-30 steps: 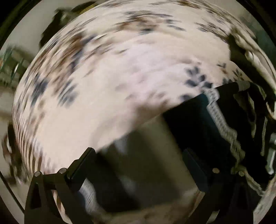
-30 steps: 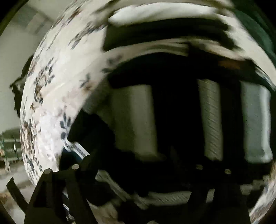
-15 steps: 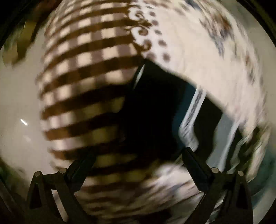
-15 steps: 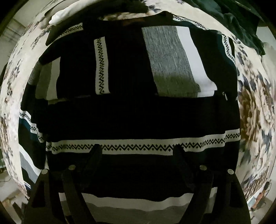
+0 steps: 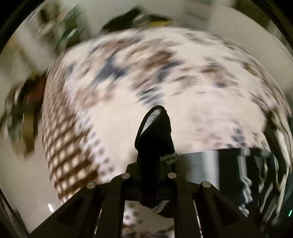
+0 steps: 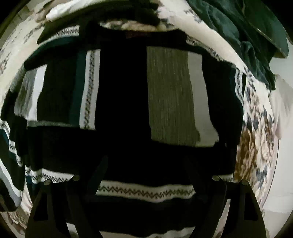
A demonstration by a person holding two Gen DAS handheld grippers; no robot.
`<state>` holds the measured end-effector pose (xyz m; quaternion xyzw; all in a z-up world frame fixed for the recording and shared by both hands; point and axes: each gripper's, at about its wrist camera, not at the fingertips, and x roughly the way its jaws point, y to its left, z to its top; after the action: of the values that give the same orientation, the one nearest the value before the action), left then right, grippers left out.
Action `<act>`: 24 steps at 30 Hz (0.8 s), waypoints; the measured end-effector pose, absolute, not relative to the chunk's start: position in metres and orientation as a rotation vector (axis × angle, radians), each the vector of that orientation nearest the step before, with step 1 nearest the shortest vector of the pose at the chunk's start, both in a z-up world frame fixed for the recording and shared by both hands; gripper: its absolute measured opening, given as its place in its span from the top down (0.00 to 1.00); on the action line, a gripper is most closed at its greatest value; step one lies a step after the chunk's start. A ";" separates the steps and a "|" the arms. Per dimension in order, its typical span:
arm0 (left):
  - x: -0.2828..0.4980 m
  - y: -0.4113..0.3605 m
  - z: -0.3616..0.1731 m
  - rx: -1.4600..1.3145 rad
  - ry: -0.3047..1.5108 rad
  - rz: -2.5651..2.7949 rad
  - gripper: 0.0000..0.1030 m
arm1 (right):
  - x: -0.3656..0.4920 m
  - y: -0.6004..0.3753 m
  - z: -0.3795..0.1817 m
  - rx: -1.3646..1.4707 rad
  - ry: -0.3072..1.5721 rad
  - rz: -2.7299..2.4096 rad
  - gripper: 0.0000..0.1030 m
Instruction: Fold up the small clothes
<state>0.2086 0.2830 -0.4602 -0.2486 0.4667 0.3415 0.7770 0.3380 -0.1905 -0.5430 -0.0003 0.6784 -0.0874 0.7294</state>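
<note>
A black sweater [image 6: 124,102] with white, grey and teal zigzag bands lies spread on a floral bedspread [image 6: 256,146]. My right gripper [image 6: 144,164] hovers open just above its lower part, holding nothing. My left gripper [image 5: 155,146] is shut on a black corner of the sweater [image 5: 155,128], which sticks up between the fingers; the rest of the sweater [image 5: 238,174] trails to the right over the floral bedspread [image 5: 164,73]. The left wrist view is motion-blurred.
A dark green garment [image 6: 247,33] lies bunched at the far right of the bed. A white cloth [image 6: 62,9] and a dark garment [image 6: 128,12] lie beyond the sweater. The bed's checked border [image 5: 64,155] and pale floor [image 5: 23,183] show at left.
My left gripper has closed on a corner of the sweater and is swinging with it. My right gripper has moved slightly closer over the sweater and stays open.
</note>
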 end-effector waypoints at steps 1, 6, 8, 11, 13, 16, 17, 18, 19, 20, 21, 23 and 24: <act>0.225 0.273 -0.449 -0.483 0.994 0.690 0.93 | 0.343 -0.189 -0.544 0.016 1.489 -0.189 0.17; 0.311 0.153 -0.399 -0.296 0.927 0.368 0.93 | 0.350 -0.237 -0.539 0.129 1.477 -0.225 0.17; 0.344 0.086 -0.391 -0.252 0.917 0.215 0.93 | 0.342 -0.268 -0.540 0.175 1.485 -0.267 0.17; 0.386 -0.018 -0.394 -0.215 0.920 0.003 0.93 | 0.328 -0.319 -0.544 0.216 1.510 -0.359 0.17; 0.408 -0.093 -0.403 -0.190 0.944 -0.136 0.93 | 0.316 -0.350 -0.544 0.249 1.518 -0.415 0.17; 0.425 -0.187 -0.422 -0.117 0.983 -0.287 0.93 | 0.299 -0.397 -0.546 0.286 1.531 -0.492 0.17; 0.429 -0.211 -0.428 -0.102 1.007 -0.329 0.92 | 0.294 -0.410 -0.547 0.298 1.538 -0.508 0.17; 0.433 -0.237 -0.440 -0.082 1.054 -0.376 0.92 | 0.290 -0.420 -0.549 0.311 1.544 -0.516 0.17; 0.437 -0.253 -0.448 -0.073 1.091 -0.397 0.89 | 0.285 -0.430 -0.550 0.332 1.546 -0.519 0.17; 0.438 -0.266 -0.456 -0.070 1.131 -0.427 0.89 | 0.282 -0.439 -0.550 0.361 1.544 -0.512 0.17; 0.439 -0.273 -0.461 -0.068 1.158 -0.451 0.85 | 0.279 -0.449 -0.549 0.396 1.537 -0.498 0.17; 0.432 -0.273 -0.458 -0.068 1.172 -0.461 0.42 | 0.277 -0.467 -0.543 0.481 1.506 -0.449 0.17; 0.429 -0.262 -0.453 -0.092 1.169 -0.466 0.28 | 0.276 -0.475 -0.538 0.523 1.484 -0.422 0.17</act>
<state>0.4288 -0.2623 -0.4528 -0.0429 0.5464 -0.2179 0.8076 0.2764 -0.4752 -0.5382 0.2333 0.6627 -0.1884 0.6862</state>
